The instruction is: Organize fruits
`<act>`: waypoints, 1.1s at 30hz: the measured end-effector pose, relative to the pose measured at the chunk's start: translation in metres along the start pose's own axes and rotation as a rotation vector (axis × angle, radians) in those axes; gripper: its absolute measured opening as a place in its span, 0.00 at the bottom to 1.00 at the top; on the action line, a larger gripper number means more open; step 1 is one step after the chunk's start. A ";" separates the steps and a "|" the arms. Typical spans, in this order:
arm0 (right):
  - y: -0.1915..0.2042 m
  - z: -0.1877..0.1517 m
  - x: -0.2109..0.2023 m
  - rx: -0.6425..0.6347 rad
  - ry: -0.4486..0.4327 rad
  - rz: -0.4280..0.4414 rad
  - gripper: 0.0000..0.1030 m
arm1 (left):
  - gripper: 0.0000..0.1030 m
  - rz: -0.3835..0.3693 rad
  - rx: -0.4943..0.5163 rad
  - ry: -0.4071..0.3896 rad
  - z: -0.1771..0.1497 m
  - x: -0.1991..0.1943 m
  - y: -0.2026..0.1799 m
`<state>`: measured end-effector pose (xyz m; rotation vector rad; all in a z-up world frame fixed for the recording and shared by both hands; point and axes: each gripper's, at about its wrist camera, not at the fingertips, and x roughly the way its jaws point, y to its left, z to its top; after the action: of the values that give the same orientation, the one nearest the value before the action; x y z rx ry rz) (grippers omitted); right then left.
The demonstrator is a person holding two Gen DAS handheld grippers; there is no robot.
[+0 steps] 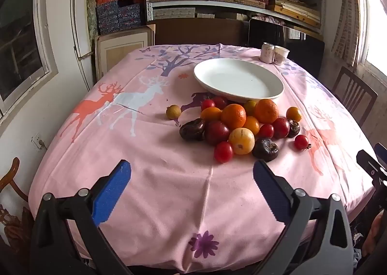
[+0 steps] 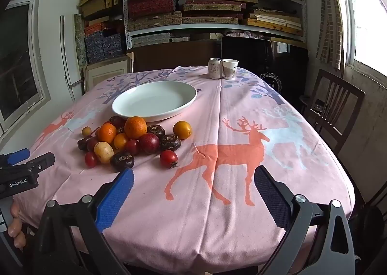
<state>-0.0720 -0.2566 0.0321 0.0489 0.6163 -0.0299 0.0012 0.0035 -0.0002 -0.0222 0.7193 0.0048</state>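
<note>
Both tools [image 1: 192,188] [image 2: 193,192] agape over tablecloth [image 2: 217,226]

plate [image 1: 273,92]: glossy white ceramic | tablecloth [image 1: 157,190]: matt pink cloth | oranges [image 1: 233,116]: dimpled skin | chair [image 2: 336,108]: dark wood

In the pile of fruit [image 1: 239,127], the pieces at the back are half hidden behind the oranges in front, and their kind cannot be told. The near rim of the white plate [image 1: 238,79] is partly covered by that pile. The print on the can [image 2: 214,68] and the paper cup [image 2: 229,69] at the far edge is too small to read. The tablecloth [image 2: 217,214] is cut off below.
</note>
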 end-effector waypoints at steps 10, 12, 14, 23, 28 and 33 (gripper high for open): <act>-0.003 0.002 -0.001 0.015 -0.002 -0.010 0.97 | 0.96 0.020 0.031 -0.010 -0.003 -0.003 -0.002; -0.004 0.001 0.000 0.022 0.000 -0.010 0.97 | 0.96 0.019 0.032 -0.008 -0.002 -0.004 0.000; -0.005 0.000 0.002 0.027 0.004 -0.008 0.97 | 0.96 0.020 0.033 -0.011 -0.003 -0.006 0.002; -0.002 -0.002 0.007 0.018 0.034 0.017 0.97 | 0.96 0.028 0.035 0.011 0.000 0.003 -0.001; -0.001 -0.002 0.007 0.014 0.030 0.016 0.97 | 0.96 0.027 0.037 0.013 -0.001 0.004 -0.001; 0.000 -0.004 0.008 0.010 0.036 0.020 0.97 | 0.96 0.028 0.040 0.016 -0.003 0.006 -0.001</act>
<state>-0.0675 -0.2565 0.0242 0.0657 0.6512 -0.0128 0.0040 0.0025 -0.0064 0.0267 0.7355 0.0172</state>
